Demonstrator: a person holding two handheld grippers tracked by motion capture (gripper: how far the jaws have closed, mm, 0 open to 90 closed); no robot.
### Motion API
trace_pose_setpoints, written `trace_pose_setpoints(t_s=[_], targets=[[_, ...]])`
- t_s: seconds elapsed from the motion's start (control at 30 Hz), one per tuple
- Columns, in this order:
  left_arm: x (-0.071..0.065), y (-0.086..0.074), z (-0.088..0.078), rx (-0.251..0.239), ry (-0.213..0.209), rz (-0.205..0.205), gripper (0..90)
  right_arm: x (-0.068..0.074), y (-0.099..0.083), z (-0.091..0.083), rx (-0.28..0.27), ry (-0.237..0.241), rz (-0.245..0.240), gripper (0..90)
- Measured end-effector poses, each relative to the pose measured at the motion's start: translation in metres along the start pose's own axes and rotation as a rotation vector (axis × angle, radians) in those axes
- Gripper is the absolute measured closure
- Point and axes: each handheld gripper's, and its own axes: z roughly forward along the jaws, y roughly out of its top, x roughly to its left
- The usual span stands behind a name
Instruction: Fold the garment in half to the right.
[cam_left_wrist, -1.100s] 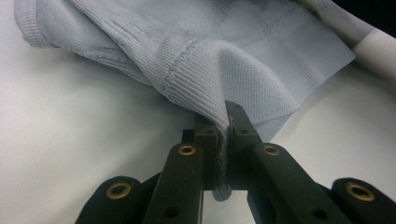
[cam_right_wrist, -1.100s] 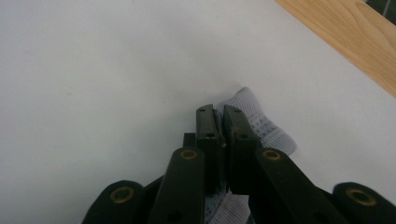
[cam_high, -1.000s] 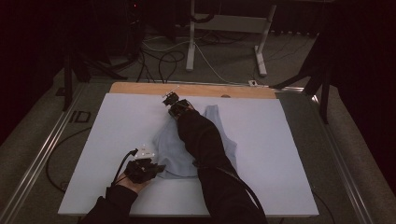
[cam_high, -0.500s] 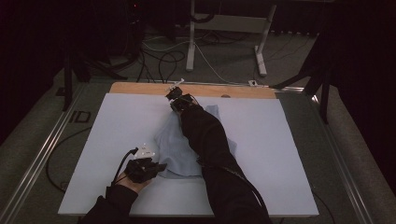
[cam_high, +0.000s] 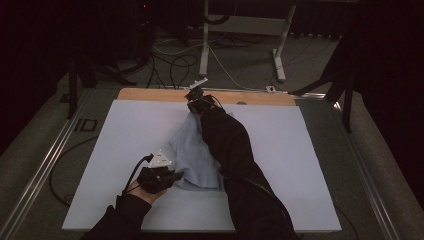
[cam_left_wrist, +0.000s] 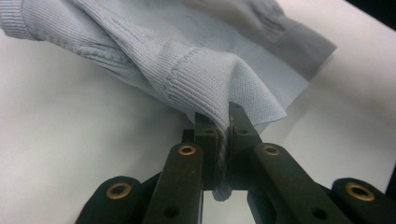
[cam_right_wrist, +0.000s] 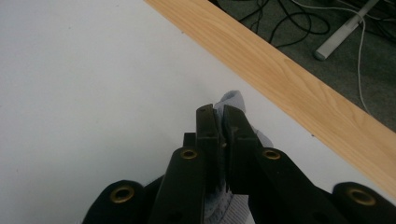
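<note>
While both grippers have a bite on the pale blue garment, we want to keep the two ends rising evenly so the cloth comes off the white table without bunching. Look at the left gripper: its jaws are pinched tight on a ribbed hem, fabric squeezed flat between the pads and a little tail poking out below. Over at the far side, the right gripper is clamped just as tight, a small tuft of blue knit peeking above its tips and ribbing showing beneath. We'd judge this to be a lift-and-spread, perhaps ahead of laying the piece flat. To do it well, we hold the pinch firm, draw the hands apart along the line between them, and watch for the hem slipping out of the near grip, where only a thin edge is caught. From the high view, the garment runs between the tools: one end at the left gripper near the front edge, the other up by the right gripper close to the wooden strip at the back.
</note>
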Motion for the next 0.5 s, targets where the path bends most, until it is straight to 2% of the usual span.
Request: trace_pose_setpoints(t_s=[0.23, 0.5], targets=[[-0.01, 0.015, 0.002, -0.012, -0.013, 0.029, 86.5, -0.009, 0.0, -0.018, -0.03, -0.006, 0.015, 86.5], [-0.024, 0.029, 0.01, -0.012, -0.03, 0.062, 86.5, -0.023, -0.01, -0.034, -0.048, -0.002, 0.035, 86.5]])
